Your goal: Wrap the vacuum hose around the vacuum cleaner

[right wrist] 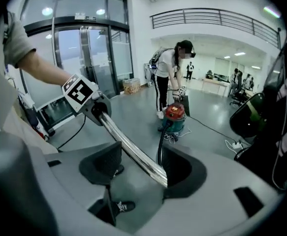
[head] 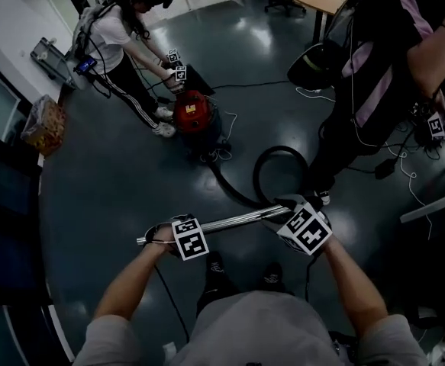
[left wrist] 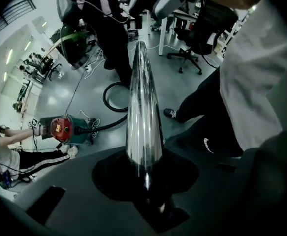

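Chrome tube (head: 230, 221), clamped in the left gripper (left wrist: 145, 188), lies between the parted jaws of the right gripper (right wrist: 142, 167), its black hose (head: 257, 172) looping over the floor (head: 115, 189) to the red vacuum cleaner (head: 194, 115).

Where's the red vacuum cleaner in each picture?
Head view: upper middle, left of centre, the red vacuum cleaner.
Left gripper view: far left, halfway down.
Right gripper view: just right of centre.
Shared landmark: the person in a white top stands right beside it in all three.
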